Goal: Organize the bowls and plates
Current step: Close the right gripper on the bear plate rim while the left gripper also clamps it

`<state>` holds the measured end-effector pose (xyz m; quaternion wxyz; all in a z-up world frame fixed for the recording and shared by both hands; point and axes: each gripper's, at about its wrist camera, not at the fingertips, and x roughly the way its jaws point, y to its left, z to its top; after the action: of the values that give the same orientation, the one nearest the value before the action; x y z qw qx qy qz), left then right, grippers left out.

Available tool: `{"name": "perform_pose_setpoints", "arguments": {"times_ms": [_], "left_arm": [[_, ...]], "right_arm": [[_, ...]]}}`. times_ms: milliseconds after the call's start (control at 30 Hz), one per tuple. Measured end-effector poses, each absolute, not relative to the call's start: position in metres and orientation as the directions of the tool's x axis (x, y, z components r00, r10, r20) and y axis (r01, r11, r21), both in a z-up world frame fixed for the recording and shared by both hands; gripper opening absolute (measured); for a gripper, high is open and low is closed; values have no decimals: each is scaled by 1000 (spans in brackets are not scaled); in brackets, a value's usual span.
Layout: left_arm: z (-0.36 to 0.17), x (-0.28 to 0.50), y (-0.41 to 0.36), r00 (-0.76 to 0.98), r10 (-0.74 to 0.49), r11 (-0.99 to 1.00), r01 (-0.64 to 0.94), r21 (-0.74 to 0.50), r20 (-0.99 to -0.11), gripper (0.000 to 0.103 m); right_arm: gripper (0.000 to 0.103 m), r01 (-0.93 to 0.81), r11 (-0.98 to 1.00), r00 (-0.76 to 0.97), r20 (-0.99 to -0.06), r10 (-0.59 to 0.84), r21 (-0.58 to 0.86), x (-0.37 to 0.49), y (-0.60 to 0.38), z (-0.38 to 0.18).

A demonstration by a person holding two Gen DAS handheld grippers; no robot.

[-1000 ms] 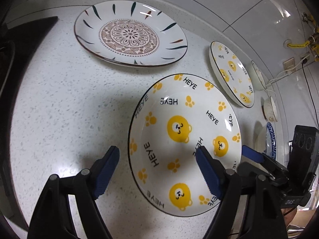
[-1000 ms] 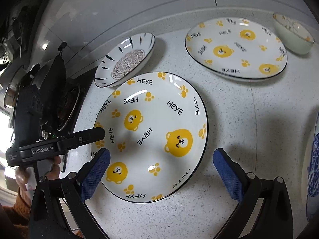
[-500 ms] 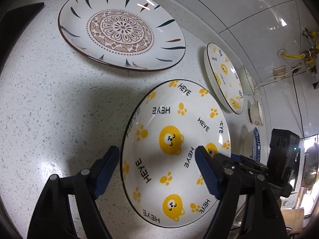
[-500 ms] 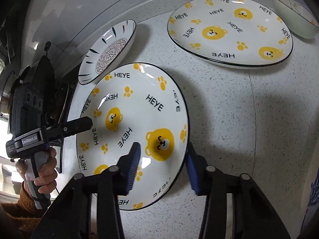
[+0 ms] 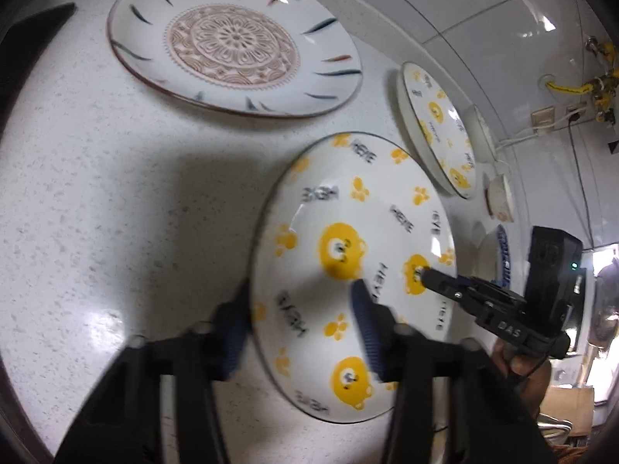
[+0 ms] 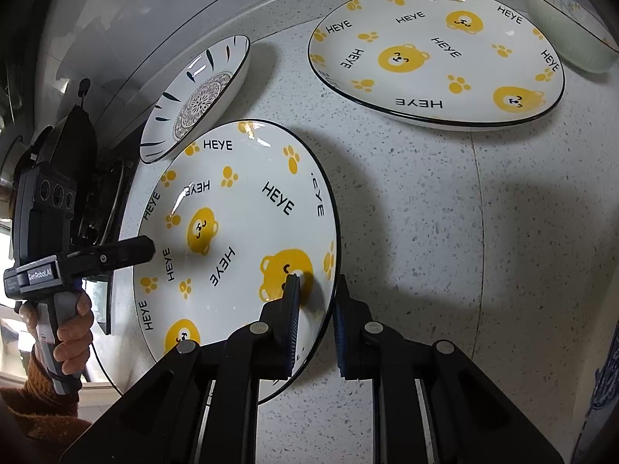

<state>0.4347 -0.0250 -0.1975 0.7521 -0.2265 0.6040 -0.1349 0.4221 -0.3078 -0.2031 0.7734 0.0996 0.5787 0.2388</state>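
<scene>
Plate with yellow bears (image 6: 240, 232) lies on the speckled counter (image 6: 425, 232), between your two tongs. Your right tongs (image 6: 315, 317) are closing on its near right rim, one pad above, one below. Your left tongs (image 5: 301, 332) straddle its left rim, jaws closing and blurred. A matching bear plate (image 6: 437, 54) and a mandala plate (image 5: 232, 38) sit behind.

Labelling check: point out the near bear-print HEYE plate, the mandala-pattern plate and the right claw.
Near white bear-print HEYE plate (image 6: 232, 239): right wrist view, centre well.
White mandala-pattern plate (image 5: 232, 40): left wrist view, central medallion.
Right claw (image 6: 318, 323): right wrist view, between blue pads at plate rim.
</scene>
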Motion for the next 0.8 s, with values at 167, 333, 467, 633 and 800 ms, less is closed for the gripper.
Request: {"name": "perform_pose_setpoints", "arguments": {"times_ms": [167, 333, 467, 633, 800], "left_arm": [[-203, 431, -13, 243, -455, 870, -84, -486, -857, 12], [-198, 423, -14, 256, -435, 881, -77, -467, -863, 12], [-180, 397, -4, 298, -438, 874, -80, -479, -848, 12], [-157, 351, 23, 327, -427, 872, -100, -480, -843, 12], [-154, 292, 64, 330, -417, 870, -123, -477, -847, 12]], "right_arm": [[15, -253, 870, 230, -847, 479, 423, 424, -305, -203], [15, -271, 877, 252, -849, 464, 398, 422, -304, -203], [15, -295, 874, 277, -841, 464, 385, 415, -303, -196], [14, -342, 856, 300, -818, 491, 388, 387, -289, -174], [14, -386, 832, 295, -802, 519, 397, 344, -253, -163]]}}
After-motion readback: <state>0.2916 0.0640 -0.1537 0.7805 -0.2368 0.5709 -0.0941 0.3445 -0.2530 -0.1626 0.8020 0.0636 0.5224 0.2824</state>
